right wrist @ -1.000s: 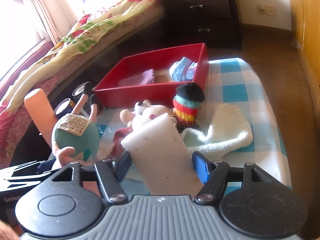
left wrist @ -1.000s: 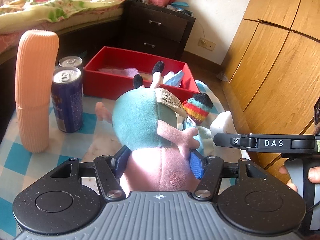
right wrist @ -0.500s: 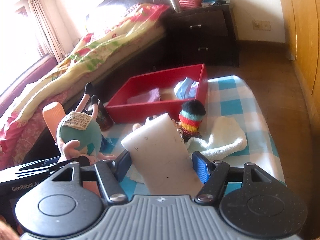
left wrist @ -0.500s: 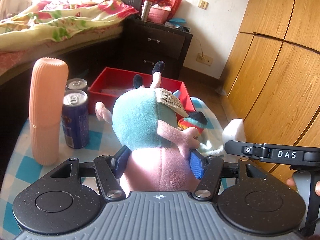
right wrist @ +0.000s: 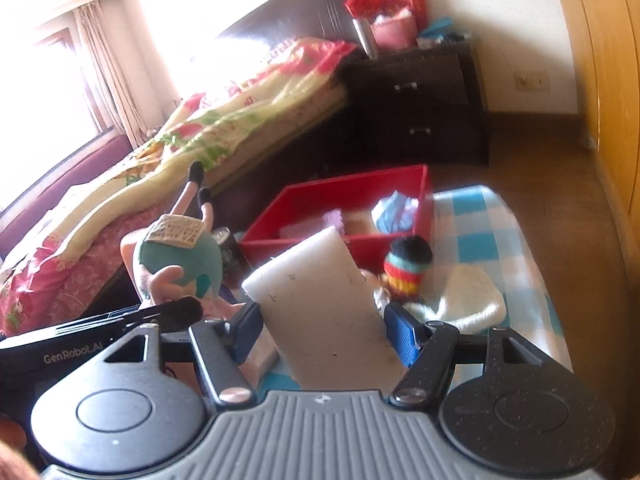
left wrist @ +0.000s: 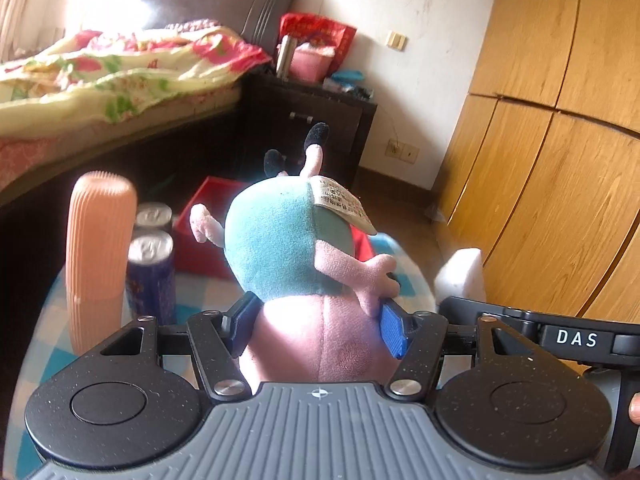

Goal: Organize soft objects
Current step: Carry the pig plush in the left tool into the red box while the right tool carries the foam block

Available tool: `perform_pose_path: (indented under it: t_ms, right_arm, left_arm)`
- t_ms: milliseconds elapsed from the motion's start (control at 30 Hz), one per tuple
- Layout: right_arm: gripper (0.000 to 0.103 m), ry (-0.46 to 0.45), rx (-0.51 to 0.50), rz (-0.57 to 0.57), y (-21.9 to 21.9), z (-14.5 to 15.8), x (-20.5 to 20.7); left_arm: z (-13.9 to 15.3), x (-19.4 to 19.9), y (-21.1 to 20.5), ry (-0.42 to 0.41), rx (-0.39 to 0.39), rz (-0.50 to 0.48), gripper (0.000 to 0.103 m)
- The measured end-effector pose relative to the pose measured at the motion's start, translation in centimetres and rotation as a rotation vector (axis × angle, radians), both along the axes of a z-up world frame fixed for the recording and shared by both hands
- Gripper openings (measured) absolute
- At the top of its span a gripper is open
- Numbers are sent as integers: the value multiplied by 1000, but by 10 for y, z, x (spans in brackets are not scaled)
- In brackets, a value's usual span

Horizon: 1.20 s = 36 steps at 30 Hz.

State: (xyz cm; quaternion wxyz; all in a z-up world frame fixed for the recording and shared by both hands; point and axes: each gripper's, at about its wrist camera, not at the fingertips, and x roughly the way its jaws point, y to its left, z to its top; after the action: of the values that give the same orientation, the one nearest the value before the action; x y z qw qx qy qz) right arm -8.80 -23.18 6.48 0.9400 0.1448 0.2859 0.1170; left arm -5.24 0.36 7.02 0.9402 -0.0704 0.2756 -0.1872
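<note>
Plush toy [left wrist: 288,256], pink with a teal dress and a paper tag near its black-shoed feet, sits clenched in the left tongs [left wrist: 316,326], blue pads pressed into its pink head on both sides, legs pointing up and away. In the right wrist view the same toy [right wrist: 178,264] hangs at the left, held above the black body of the other tool. The right tongs [right wrist: 324,334] are clamped on a white foam block [right wrist: 320,308], which stands tilted between the blue pads, its far end rising toward the red box [right wrist: 340,208].

The red box rests at the far end of the tabletop [right wrist: 476,236], which is covered in a blue-and-white checked cloth. Inside the box lie a light blue crumpled item [right wrist: 394,212] and a pale pink piece [right wrist: 334,218]. Just near of the box stands a small doll with a rainbow-striped knitted hat [right wrist: 406,268], and to its right lies a white towel [right wrist: 468,300]. In the left wrist view a ribbed peach-coloured cylinder [left wrist: 98,256] stands upright at the left, with two drink cans [left wrist: 150,272] just beside it, one behind the other. Beyond the tabletop are a bed [right wrist: 224,120] with a flowered quilt and a dark nightstand [right wrist: 420,104].
</note>
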Motion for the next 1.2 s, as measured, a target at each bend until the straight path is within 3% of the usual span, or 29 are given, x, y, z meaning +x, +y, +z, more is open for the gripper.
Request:
perform_pose_path:
  t_ms: [600, 1200]
  right_arm:
    - [45, -151, -10, -34, 3, 32, 36]
    - [45, -143, -107, -54, -4, 28, 118]
  left_arm:
    - [28, 40, -19, -101, -14, 22, 62]
    - [8, 125, -33, -70, -6, 77, 63]
